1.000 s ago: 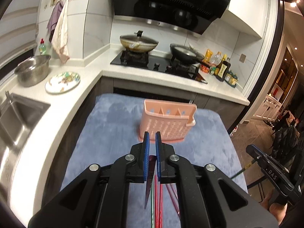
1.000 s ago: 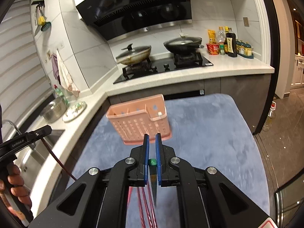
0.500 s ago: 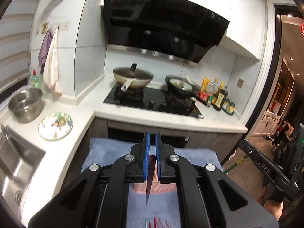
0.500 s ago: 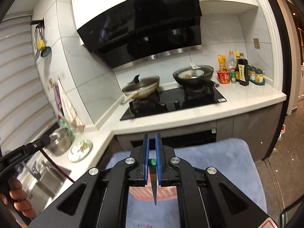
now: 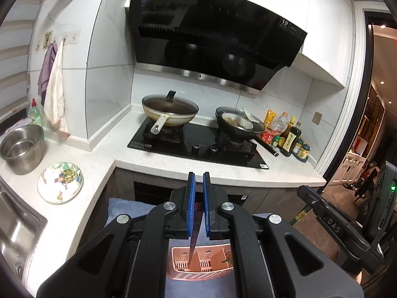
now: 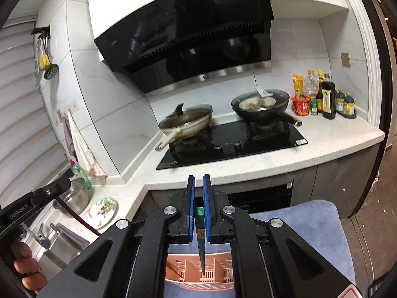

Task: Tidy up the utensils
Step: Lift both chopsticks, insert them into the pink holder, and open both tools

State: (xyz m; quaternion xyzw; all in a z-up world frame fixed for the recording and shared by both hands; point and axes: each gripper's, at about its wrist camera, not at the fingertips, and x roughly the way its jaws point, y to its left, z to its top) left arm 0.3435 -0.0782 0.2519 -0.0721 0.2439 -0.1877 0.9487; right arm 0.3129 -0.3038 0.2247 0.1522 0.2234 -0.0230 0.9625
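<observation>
Both grippers (image 5: 197, 198) (image 6: 198, 198) over pink caddy (image 5: 201, 263)

Reads "valli" at the left end of the black range hood (image 5: 213, 34) and "19" on a sticker at its right end, "DAS" on the right gripper (image 5: 332, 226) body at the right edge, "GenRobot.AI" on the left gripper (image 6: 29, 203) body.
</observation>
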